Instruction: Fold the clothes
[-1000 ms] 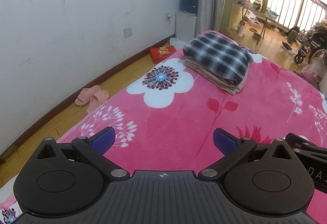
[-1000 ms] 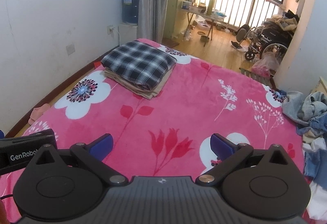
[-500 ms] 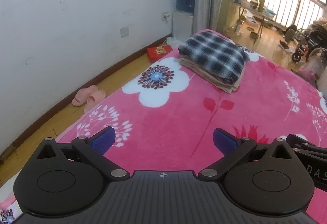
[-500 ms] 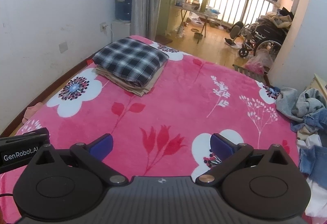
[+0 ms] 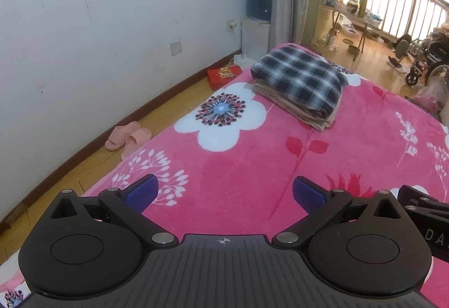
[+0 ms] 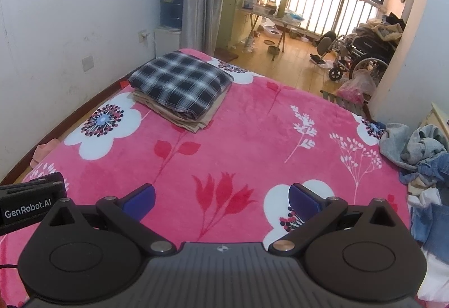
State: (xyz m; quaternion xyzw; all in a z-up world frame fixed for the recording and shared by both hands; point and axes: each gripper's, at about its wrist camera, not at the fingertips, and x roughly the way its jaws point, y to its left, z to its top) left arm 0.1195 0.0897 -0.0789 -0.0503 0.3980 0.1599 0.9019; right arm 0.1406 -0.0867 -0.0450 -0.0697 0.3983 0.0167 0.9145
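A folded stack with a black-and-white plaid shirt point(image 5: 300, 80) point(image 6: 181, 83) on top of beige cloth lies at the far end of the pink flowered blanket point(image 5: 247, 162) point(image 6: 252, 139). A heap of unfolded clothes point(image 6: 421, 156), grey and denim, lies at the blanket's right edge in the right wrist view. My left gripper point(image 5: 224, 193) hovers open over the near part of the blanket, holding nothing. Beside it, my right gripper point(image 6: 221, 197) is open and empty too. Each gripper's body shows at the edge of the other's view.
A white wall runs along the left, with pink slippers point(image 5: 127, 136) and a red box point(image 5: 224, 76) on the wooden floor. A water dispenser point(image 5: 258, 18) stands in the corner. A wheelchair point(image 6: 362, 52) and a folding table point(image 6: 269, 16) stand by the balcony railing.
Both grippers have drawn back and risen a little, so the plaid stack looks farther away and more of the room shows. Both stay open and empty.
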